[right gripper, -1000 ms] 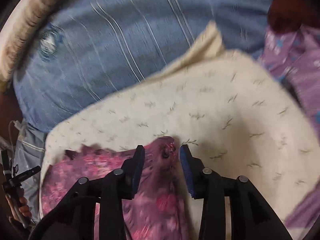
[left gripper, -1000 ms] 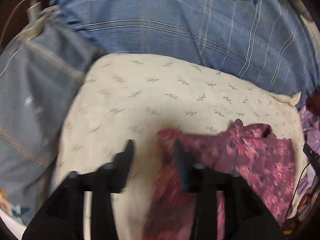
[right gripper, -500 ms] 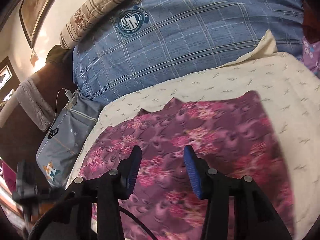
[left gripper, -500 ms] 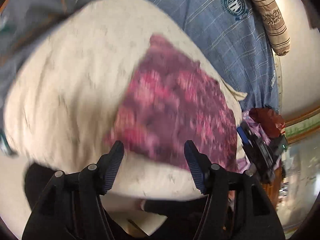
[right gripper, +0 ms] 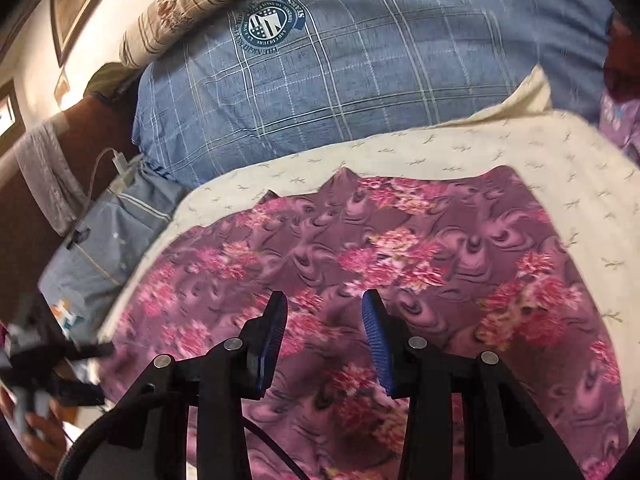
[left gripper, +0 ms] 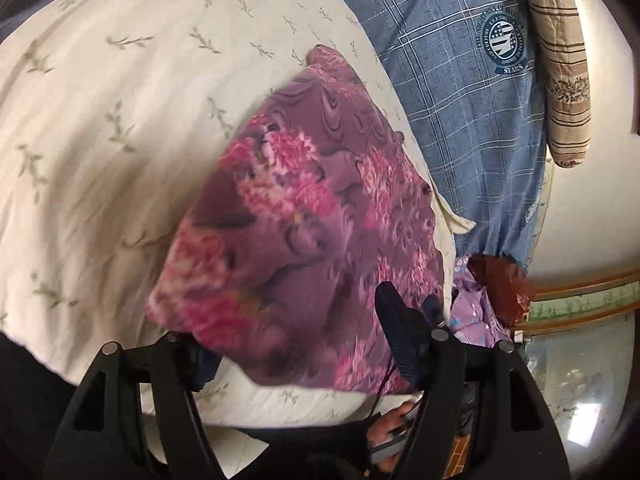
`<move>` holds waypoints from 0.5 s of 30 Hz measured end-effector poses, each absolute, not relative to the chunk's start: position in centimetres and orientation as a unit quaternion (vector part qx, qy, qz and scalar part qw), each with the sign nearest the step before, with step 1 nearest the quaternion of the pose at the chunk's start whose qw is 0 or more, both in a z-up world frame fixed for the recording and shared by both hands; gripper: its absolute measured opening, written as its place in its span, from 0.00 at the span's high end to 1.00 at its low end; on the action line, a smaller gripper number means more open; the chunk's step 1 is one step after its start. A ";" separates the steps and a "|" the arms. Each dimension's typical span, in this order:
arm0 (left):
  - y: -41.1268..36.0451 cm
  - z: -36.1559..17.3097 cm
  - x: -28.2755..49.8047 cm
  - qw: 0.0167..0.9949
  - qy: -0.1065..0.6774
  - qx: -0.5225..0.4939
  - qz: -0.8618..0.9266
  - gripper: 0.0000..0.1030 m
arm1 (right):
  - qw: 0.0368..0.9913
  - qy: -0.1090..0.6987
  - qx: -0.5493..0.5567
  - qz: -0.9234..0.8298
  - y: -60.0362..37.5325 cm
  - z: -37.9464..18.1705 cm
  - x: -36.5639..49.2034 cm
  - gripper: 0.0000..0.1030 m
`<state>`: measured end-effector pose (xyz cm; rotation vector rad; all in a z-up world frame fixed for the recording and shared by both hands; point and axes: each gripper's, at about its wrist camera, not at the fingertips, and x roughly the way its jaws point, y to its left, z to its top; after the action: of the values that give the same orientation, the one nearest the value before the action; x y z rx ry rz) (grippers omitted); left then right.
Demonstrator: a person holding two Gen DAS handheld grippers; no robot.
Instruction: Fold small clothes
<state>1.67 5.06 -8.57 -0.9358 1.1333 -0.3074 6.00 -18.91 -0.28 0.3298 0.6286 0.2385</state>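
Observation:
A purple garment with pink flowers (right gripper: pixel 400 248) lies spread on a cream leaf-print pillow (right gripper: pixel 520 148). My right gripper (right gripper: pixel 325 300) hovers over the garment's near half; its jaws are closing, with only the flat cloth below them and nothing pinched. In the left wrist view the same garment (left gripper: pixel 304 208) shows from its side. My left gripper (left gripper: pixel 292 328) sits at the near edge with jaws opening. The cloth's corner drapes over its left finger and its right finger (left gripper: pixel 400 340) stands clear.
A blue checked pillow with a crest (right gripper: pixel 360 64) lies behind, with a striped beige bolster (right gripper: pixel 180 12) beyond it. A grey-blue pillow with a charger cable (right gripper: pixel 108 232) is at the left. Lilac clothes (left gripper: pixel 476 312) and a red-brown item (left gripper: pixel 500 284) lie past the cream pillow's edge.
The garment went from bunched at the pillow's edge to spread flat. Both grippers drew back to its near side. The left view swung round and its jaws widened.

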 end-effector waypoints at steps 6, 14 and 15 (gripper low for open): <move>3.5 -8.3 3.7 0.754 0.521 -0.380 -0.127 0.56 | 0.931 0.320 0.137 0.113 -17.7 -3.1 5.9 0.59; -1.2 -1.2 3.0 0.856 0.462 -0.199 -0.121 0.82 | 0.943 0.294 0.109 0.112 -16.5 -3.5 5.6 0.57; -2.3 -0.1 2.8 0.867 0.450 -0.173 -0.124 0.83 | 0.943 0.293 0.109 0.112 -16.9 -3.5 5.3 0.57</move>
<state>2.77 -2.31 -0.12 -0.3626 0.9429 -0.2603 5.31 -16.90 -3.48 0.2221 0.5965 0.2284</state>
